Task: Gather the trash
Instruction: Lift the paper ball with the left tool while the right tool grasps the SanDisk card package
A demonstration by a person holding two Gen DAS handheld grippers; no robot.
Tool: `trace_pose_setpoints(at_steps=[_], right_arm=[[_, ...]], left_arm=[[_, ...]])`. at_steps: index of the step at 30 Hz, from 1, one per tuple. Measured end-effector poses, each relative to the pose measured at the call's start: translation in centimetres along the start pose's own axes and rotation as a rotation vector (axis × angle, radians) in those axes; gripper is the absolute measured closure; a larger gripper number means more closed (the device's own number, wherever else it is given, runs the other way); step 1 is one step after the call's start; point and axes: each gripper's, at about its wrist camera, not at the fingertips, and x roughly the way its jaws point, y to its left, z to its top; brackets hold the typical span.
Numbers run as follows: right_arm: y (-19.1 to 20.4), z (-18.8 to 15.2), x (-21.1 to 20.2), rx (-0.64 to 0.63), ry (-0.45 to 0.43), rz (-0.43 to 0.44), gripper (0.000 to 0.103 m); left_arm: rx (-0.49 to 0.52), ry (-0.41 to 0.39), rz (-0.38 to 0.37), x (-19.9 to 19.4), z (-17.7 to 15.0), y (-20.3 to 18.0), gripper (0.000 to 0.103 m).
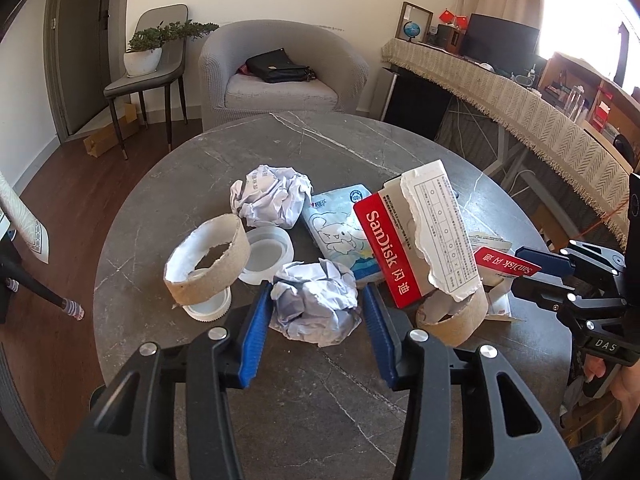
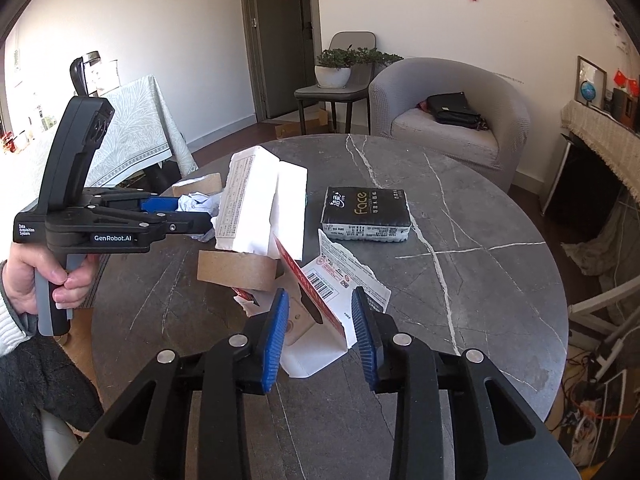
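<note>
While my left tool (image 1: pixel 316 312) brackets the crumpled paper (image 1: pixel 314 304) on the tabletop (image 1: pixel 320 400), pads seemingly touching, I can't confirm a clench; my right tool (image 2: pixel 320 332) straddles the torn red card (image 2: pixel 316 300), apparently unclamped; thin card may slip sideways, toppling the leaning packaging (image 2: pixel 248 204).

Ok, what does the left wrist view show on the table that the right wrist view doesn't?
Only the left wrist view: a far crumpled white paper ball, a clear round plastic lid, a blue cartoon tissue pack. Only the right wrist view: a black "Face" tissue pack. Both: the torn red-and-white SanDisk box, the near crumpled paper ball, the cardboard tape roll.
</note>
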Motion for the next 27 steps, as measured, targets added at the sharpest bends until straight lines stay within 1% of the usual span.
trace_pose_setpoints(at_steps=[6, 7, 9, 11, 14, 17, 18, 25, 27], right_arm=[[0.2, 0.0, 1.1, -0.033, 0.020, 0.016, 0.070], [0.2, 0.1, 1.1, -0.034, 0.016, 0.025, 0.072], [0.2, 0.2, 1.3, -0.043, 0.013, 0.032, 0.076], [0.2, 0.3, 1.5, -0.061, 0.018, 0.020, 0.085], [0.3, 0.3, 1.8, -0.072, 0.030, 0.030, 0.088], [0.5, 0.2, 1.7, -0.083, 0.040, 0.020, 0.100], [0.5, 0.2, 1.6, -0.079, 0.041, 0.025, 0.101], [1.1, 0.8, 0.1, -0.077, 0.051, 0.016, 0.102], [1.6, 1.0, -0.3, -0.098, 0.064, -0.008, 0.102]], left_arm=[[-0.010, -0.003, 0.003, 0.1, 0.1, 0.3, 0.059], [-0.009, -0.005, 0.003, 0.0, 0.0, 0.3, 0.060], [-0.007, -0.005, -0.001, -0.1, -0.1, 0.3, 0.060], [-0.005, -0.007, -0.007, -0.3, -0.2, 0.2, 0.060], [-0.005, -0.013, -0.018, -0.7, -0.2, 0.1, 0.060], [-0.008, -0.022, -0.036, -1.2, -0.1, 0.2, 0.060], [-0.007, -0.026, -0.041, -1.4, -0.1, 0.2, 0.060], [-0.001, -0.049, -0.064, -2.8, -0.4, -0.2, 0.060], [-0.001, -0.055, -0.070, -3.2, -0.3, -0.2, 0.060]])
